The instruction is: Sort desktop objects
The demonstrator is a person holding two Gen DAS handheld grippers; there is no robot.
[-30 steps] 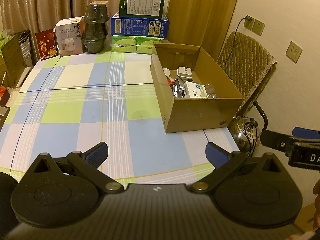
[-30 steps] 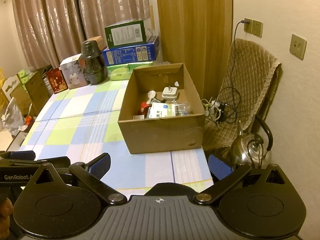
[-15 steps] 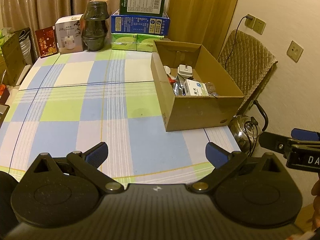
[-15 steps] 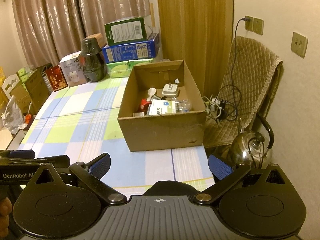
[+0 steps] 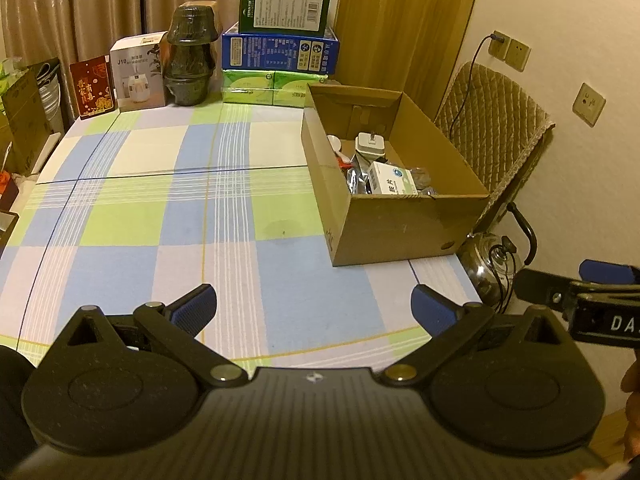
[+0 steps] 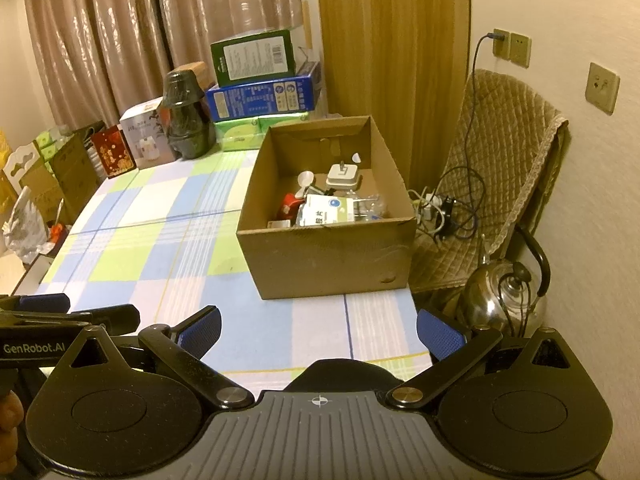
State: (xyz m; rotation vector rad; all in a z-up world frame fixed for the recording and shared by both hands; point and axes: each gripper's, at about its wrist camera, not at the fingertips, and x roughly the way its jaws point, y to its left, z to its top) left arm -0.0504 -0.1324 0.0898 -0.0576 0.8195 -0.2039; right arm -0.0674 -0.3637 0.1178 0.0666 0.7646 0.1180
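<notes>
An open cardboard box (image 5: pixel 400 224) (image 6: pixel 328 260) stands at the right side of the checked tablecloth (image 5: pixel 160 216) (image 6: pixel 160 240). Inside lie a white charger (image 5: pixel 371 145) (image 6: pixel 342 175), a white medicine carton (image 5: pixel 390 184) (image 6: pixel 326 210), a red item (image 6: pixel 289 204) and other small things. My left gripper (image 5: pixel 314 306) hovers open over the table's near edge, empty. My right gripper (image 6: pixel 318 326) is open and empty too, near the front right corner. Each gripper's side shows in the other's view, the right gripper (image 5: pixel 580 292) and the left gripper (image 6: pixel 60 312).
Stacked boxes (image 5: pixel 280 44), a dark pot stack (image 5: pixel 192 60), a white appliance carton (image 5: pixel 138 72) and a red card (image 5: pixel 92 90) line the far edge. A padded chair (image 6: pixel 500 168) with cables and a steel kettle (image 6: pixel 504 296) stand right of the table. A hand (image 6: pixel 8 412) shows at lower left.
Both views have drawn back and up slightly, so the box and far items sit a little higher in frame. Both grippers stay open and empty.
</notes>
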